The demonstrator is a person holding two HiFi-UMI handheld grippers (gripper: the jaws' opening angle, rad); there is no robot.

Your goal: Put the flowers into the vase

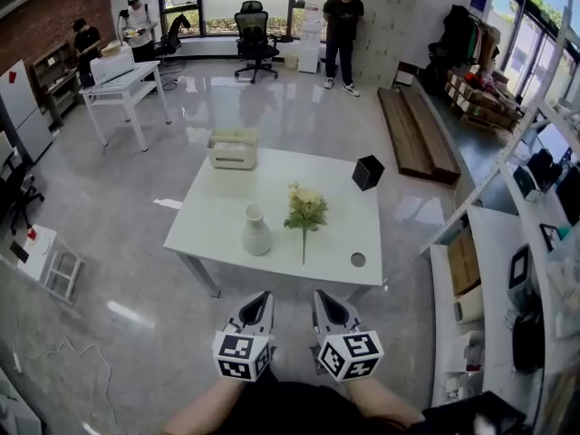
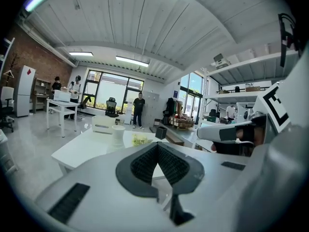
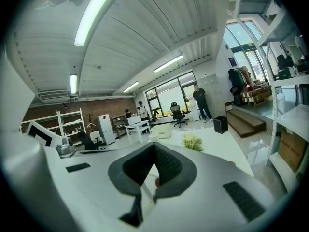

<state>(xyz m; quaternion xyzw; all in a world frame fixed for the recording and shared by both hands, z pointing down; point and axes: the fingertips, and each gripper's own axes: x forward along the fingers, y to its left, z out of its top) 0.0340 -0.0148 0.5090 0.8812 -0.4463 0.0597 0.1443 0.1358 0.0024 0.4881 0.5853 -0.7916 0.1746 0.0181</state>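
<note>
Head view: both grippers are held side by side at the near edge of the picture, well short of the desk (image 1: 272,184). The flowers (image 1: 306,208) lie flat on the desk with the blooms at the far end and the stem running toward the near edge. The vase (image 1: 256,232) stands upright just left of the stem, not touching it. Nothing is in the vase, so the step in hand is judged to be the approach.

Recommended procedure:
1. Open the jaws of one gripper before it reaches the stem.
2. Take the stem around its middle, clear of the blooms.
3. Lift, turn the stem end downward, and lower it into the narrow neck.
4. Steady the vase with the other gripper; its slim shape looks easy to tip.

The left gripper (image 1: 264,295) and right gripper (image 1: 319,295) both show jaws drawn together to a point.

Left gripper view: the jaws are clenched, the ribbed pads meet at the tip, and nothing sits between them. The vase (image 2: 118,134) and flowers (image 2: 140,140) show on the desk far beyond the tip.

Right gripper view: the jaws are likewise clenched and empty. The flowers (image 3: 191,141) lie on the desk ahead, right of the tip and well apart from it
</note>
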